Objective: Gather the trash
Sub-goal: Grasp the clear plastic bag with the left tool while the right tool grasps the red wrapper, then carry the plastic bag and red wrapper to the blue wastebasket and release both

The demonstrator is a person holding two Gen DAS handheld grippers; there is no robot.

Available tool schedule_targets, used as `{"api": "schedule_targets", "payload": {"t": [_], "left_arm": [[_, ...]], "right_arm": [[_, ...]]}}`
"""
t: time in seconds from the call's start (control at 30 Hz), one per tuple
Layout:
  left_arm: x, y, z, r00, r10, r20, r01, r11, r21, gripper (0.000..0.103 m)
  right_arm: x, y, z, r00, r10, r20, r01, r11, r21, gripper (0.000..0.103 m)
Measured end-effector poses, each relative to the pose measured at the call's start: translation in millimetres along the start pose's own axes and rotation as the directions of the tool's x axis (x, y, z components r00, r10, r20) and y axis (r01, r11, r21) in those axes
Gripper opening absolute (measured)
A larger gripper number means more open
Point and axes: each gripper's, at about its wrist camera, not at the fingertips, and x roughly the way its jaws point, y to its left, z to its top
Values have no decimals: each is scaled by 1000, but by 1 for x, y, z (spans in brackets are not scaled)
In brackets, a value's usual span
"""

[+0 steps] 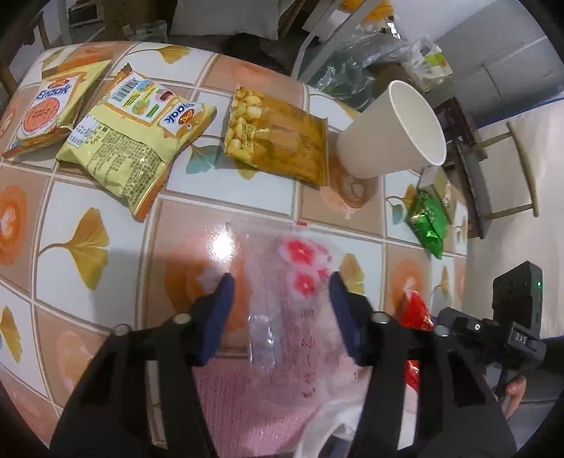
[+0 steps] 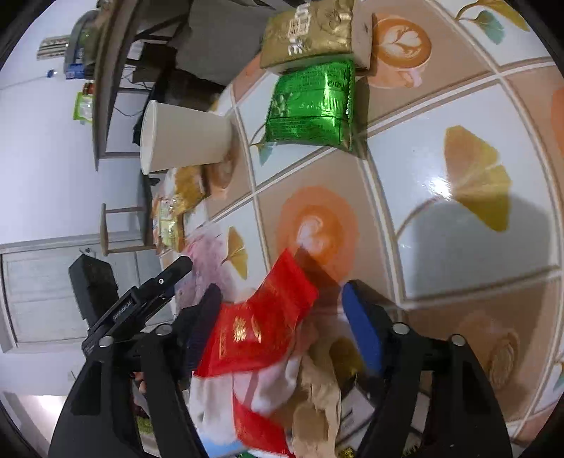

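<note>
In the left wrist view my left gripper (image 1: 280,282) points down at a thin see-through plastic bag (image 1: 296,282) with red flower print, which lies over the near table edge. Its blue pads (image 1: 218,317) straddle the film with a gap showing, so it is open. In the right wrist view my right gripper (image 2: 280,287) is open around a red foil packet (image 2: 264,324); only the left pad is near the packet. Below it sits an open bag with crumpled paper (image 2: 317,394) and other scraps. The red packet (image 1: 416,310) also shows beside my left fingers.
On the tiled-pattern table (image 1: 88,183) lie two Enaak snack bags (image 1: 137,141) (image 1: 49,109), a yellow nut packet (image 1: 278,137), a white paper cup (image 1: 391,130) on its side, a green packet (image 2: 310,105) and a gold packet (image 2: 306,31). A stool (image 2: 120,229) and shelving stand beyond the table's edge.
</note>
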Motion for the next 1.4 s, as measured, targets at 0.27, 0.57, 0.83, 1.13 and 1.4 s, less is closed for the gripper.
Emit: {"api": "schedule_targets", "payload": {"t": [0.27,0.57,0.83,1.13,1.4], "left_arm": [[0,-8,-5,998,37,48,-40,997,68,23],[-31,-22,-11,988,-3,153,-16,993,120,13],[-85,-30,-23,962,-70,265,35,991,131,9],[-155,-45,-64,922,-140,361,85,983,165,8],[-195,-86,-110,901,-242,361,150,953,265,8]], "right_arm": [[7,0,4,1000,-5,-2,5,1000,2,34],[-10,8,1,998,51,25,-50,998,-41,10],[-65,32,-12,987,133,93,-123,986,-109,9],[-133,53,-47,968,199,153,-168,966,-196,9],[-194,34,-94,954,213,212,-164,960,-227,9]]}}
